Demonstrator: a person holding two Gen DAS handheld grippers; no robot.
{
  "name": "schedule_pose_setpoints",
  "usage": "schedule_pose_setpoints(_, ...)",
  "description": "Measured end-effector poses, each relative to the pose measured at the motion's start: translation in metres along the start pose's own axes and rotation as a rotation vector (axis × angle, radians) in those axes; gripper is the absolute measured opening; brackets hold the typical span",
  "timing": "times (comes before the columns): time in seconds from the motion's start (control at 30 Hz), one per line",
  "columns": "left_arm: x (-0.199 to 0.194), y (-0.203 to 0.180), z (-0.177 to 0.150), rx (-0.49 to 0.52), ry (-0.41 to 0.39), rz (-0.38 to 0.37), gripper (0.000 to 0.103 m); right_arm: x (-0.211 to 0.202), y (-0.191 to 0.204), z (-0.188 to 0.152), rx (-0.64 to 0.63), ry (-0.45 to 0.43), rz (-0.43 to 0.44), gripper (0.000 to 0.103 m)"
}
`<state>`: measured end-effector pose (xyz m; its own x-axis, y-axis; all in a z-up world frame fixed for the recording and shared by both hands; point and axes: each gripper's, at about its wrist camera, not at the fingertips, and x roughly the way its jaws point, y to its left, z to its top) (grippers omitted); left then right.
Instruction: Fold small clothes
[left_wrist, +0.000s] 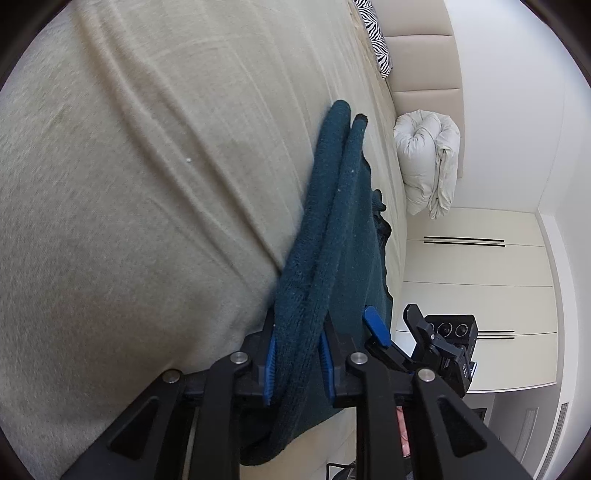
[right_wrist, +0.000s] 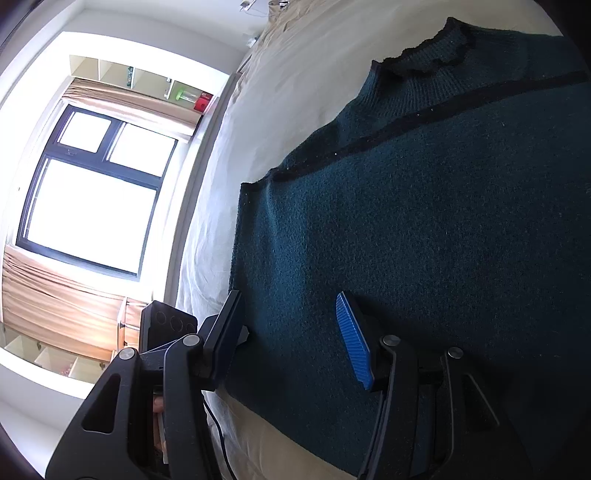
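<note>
Left gripper clamped, right gripper agape

Dark teal knit sweater — spread flat on the bed, one edge bunched upright.

You have a bed under you, its beige cover creased in long ridges; the dark teal sweater lies flat on it; a rolled white duvet and a zebra-print pillow sit at its far end.
</note>
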<state>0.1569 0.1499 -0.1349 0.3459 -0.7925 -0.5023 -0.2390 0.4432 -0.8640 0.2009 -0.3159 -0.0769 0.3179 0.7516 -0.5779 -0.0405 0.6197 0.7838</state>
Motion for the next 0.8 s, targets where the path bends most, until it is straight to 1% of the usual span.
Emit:
schedule_pose_setpoints(0.07,0.002,-0.002,0.001,0.002,0.013,-0.003,0.029,0.0,-0.001,0.0,0.001,0.0,0.004,0.051)
schedule_pose_setpoints(0.13,0.003,-0.006,0.003,-0.006,0.024,-0.027,0.04,-0.003,0.0,-0.001,0.002,0.002,0.015,0.051)
schedule_pose_setpoints(0.23,0.006,-0.01,0.004,0.007,0.036,-0.031,0.048,0.003,0.005,-0.002,-0.012,0.009,0.013,0.051)
schedule_pose_setpoints(0.27,0.007,-0.013,0.004,0.017,0.033,-0.023,0.048,0.004,0.006,-0.002,-0.016,0.013,0.013,0.051)
schedule_pose_setpoints(0.3,0.006,-0.014,0.003,0.027,0.025,-0.016,0.046,0.006,0.007,-0.002,-0.018,0.016,0.011,0.051)
schedule_pose_setpoints(0.33,0.007,-0.014,0.001,0.039,0.015,-0.001,0.035,0.008,0.007,-0.001,-0.019,0.017,0.009,0.051)
schedule_pose_setpoints(0.37,0.006,-0.014,0.001,0.047,0.004,0.019,0.026,0.01,0.008,-0.001,-0.018,0.018,0.007,0.051)
schedule_pose_setpoints(0.4,0.006,-0.011,0.0,0.041,-0.007,0.03,0.013,0.011,0.008,-0.001,-0.017,0.018,0.006,0.051)
schedule_pose_setpoints(0.5,0.0,0.004,0.0,-0.01,-0.026,-0.032,0.013,0.014,0.006,0.001,-0.015,0.023,0.004,0.051)
schedule_pose_setpoints(0.6,-0.003,0.004,-0.002,-0.009,-0.052,-0.034,0.012,0.018,0.001,0.002,-0.004,0.032,-0.001,0.049)
schedule_pose_setpoints(0.73,-0.007,0.009,-0.005,-0.038,-0.08,-0.064,0.012,0.022,-0.007,0.005,0.029,0.026,0.021,0.049)
schedule_pose_setpoints(0.8,-0.008,0.01,-0.006,-0.045,-0.089,-0.066,0.012,0.024,-0.01,0.005,0.034,0.022,0.034,0.049)
